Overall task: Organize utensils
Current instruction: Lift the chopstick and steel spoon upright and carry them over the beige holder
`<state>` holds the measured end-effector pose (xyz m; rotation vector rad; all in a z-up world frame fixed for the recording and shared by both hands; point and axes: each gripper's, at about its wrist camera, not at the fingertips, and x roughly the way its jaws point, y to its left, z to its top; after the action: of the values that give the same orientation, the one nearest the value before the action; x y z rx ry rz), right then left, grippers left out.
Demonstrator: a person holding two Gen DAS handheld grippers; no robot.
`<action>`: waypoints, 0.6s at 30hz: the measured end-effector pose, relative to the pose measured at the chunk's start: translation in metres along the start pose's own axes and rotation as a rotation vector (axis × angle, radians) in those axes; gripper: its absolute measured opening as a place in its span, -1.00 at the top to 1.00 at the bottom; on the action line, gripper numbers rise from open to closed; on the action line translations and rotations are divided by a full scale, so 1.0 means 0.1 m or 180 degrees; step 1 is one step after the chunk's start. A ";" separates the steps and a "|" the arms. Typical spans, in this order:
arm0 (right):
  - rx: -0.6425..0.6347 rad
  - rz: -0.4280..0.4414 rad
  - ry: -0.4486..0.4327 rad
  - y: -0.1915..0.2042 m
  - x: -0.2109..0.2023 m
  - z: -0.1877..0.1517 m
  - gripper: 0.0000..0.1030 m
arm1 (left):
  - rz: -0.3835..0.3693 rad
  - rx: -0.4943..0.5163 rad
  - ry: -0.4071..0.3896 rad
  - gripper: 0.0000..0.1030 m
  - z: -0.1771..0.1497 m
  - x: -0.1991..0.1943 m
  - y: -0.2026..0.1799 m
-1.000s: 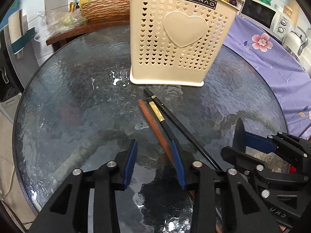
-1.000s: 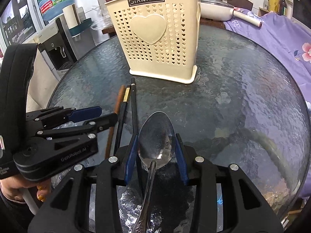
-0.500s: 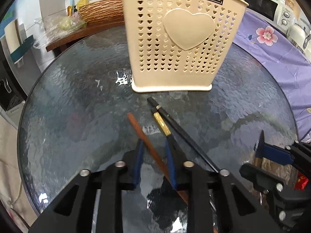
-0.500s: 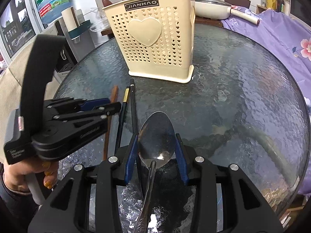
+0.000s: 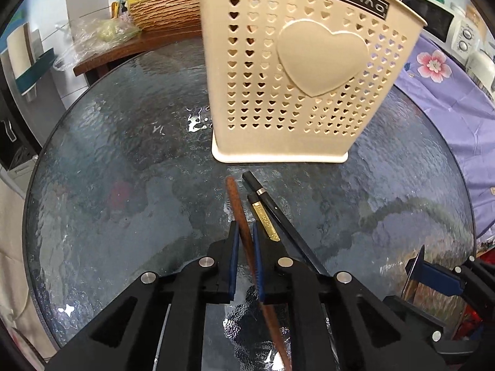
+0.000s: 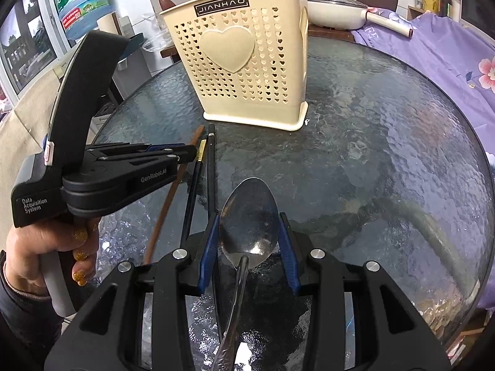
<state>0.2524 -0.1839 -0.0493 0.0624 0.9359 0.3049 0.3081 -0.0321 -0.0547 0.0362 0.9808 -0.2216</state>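
Round glass table (image 5: pixel 108 154) beside a purple flowered cloth (image 5: pixel 448 99). Behind, wicker basket (image 5: pixel 164 9) on a wooden shelf (image 5: pixel 130 49). White pan (image 6: pixel 337 12) and blue water jug (image 6: pixel 83 6) further back.

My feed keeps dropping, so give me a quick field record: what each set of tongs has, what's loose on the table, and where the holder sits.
left tongs: closed around the brown wooden chopstick
right tongs: shut on the metal spoon, bowl forward
loose on table: two black chopsticks, one with a gold band, beside the brown one
utensil holder: cream, heart-perforated, upright on the round glass table, just beyond the chopstick tips
done so far: cannot tell
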 end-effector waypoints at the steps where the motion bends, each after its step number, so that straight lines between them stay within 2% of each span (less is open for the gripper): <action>1: 0.0010 0.0023 -0.0008 0.00 -0.01 0.00 0.26 | -0.0021 -0.0036 -0.0003 0.86 0.00 0.00 0.02; 8: -0.0039 0.0044 -0.0162 0.00 -0.12 0.02 0.26 | -0.0126 -0.0199 -0.0078 0.87 0.04 -0.04 0.18; 18: 0.0016 0.0107 -0.0362 -0.07 -0.26 0.10 0.26 | -0.0133 -0.0193 -0.0493 0.87 0.03 -0.53 0.07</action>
<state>0.2472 -0.1970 -0.0244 0.0992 0.8233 0.3268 0.2837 -0.0165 -0.0098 -0.0564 0.8340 -0.2294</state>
